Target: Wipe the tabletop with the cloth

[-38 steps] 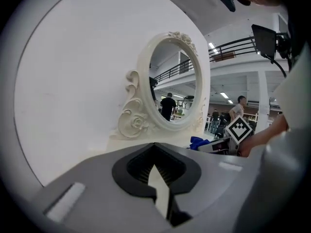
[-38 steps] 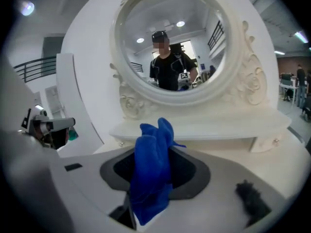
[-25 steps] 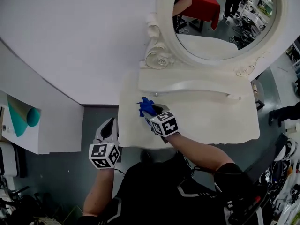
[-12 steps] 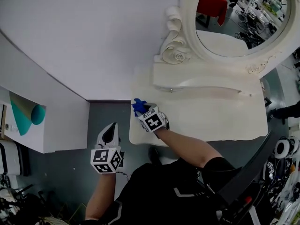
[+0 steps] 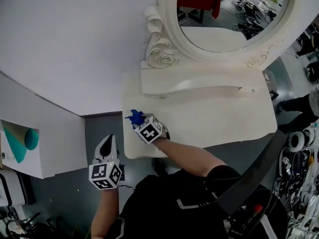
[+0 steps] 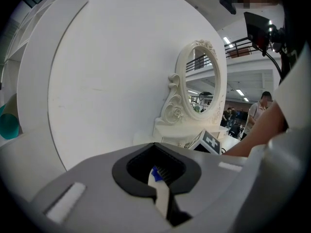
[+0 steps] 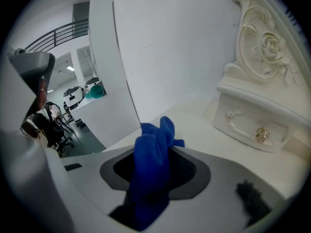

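Observation:
My right gripper (image 5: 141, 124) is shut on a crumpled blue cloth (image 5: 134, 117), which sits on the cream tabletop (image 5: 219, 121) near its left edge. In the right gripper view the cloth (image 7: 153, 152) bulges up between the jaws of the gripper (image 7: 150, 178), with the tabletop (image 7: 194, 113) just beyond. My left gripper (image 5: 106, 146) hangs off the table to the left, over the grey floor, with its jaws together and holding nothing. The left gripper view looks past that gripper (image 6: 158, 178) at the dressing table from the side.
An ornate oval mirror (image 5: 224, 14) on a carved cream base (image 5: 162, 59) stands at the back of the table. Below it is a small drawer with metal knobs (image 7: 262, 134). A curved white wall (image 5: 70, 44) lies left of the table, and a white cabinet (image 5: 30, 143) stands at far left.
My right gripper has slid left with the cloth across the tabletop, closer to the left edge. The left gripper stays off the table at the left.

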Demonstrator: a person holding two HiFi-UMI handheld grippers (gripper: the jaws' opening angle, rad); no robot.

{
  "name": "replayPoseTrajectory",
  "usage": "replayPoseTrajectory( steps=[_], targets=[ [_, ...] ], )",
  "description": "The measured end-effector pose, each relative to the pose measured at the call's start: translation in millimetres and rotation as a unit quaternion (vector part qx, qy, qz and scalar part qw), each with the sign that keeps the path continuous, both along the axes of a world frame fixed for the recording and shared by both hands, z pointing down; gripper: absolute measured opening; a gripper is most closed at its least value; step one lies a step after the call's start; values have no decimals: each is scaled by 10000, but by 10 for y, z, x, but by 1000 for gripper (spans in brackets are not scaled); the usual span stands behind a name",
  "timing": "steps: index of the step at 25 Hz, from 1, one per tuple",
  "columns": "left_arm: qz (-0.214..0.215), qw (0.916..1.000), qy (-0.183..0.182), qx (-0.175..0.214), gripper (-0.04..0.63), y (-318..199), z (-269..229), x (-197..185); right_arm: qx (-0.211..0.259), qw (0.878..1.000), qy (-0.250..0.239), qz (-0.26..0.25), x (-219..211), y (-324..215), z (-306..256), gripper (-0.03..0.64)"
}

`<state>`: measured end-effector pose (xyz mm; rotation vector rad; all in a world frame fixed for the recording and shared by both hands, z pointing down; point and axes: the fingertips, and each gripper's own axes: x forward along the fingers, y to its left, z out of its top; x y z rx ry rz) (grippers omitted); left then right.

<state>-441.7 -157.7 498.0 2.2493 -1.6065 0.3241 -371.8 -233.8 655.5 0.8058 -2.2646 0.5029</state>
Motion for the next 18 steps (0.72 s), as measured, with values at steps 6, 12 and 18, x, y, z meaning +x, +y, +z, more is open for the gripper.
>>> replayPoseTrajectory(
  steps=[6, 12, 18],
  targets=[
    [219, 9997, 24, 78, 6, -105, -67, 455, -44, 9999, -15, 144, 472, 20, 12, 166],
    [351, 9993, 17, 101, 6, -153, -125, 843, -59, 9996, -8, 289, 918, 24, 8, 167],
    [475, 9988, 58, 105, 6, -210, -156, 1247, -64, 9987, 40, 509, 1429, 6, 15, 167]
  ],
)
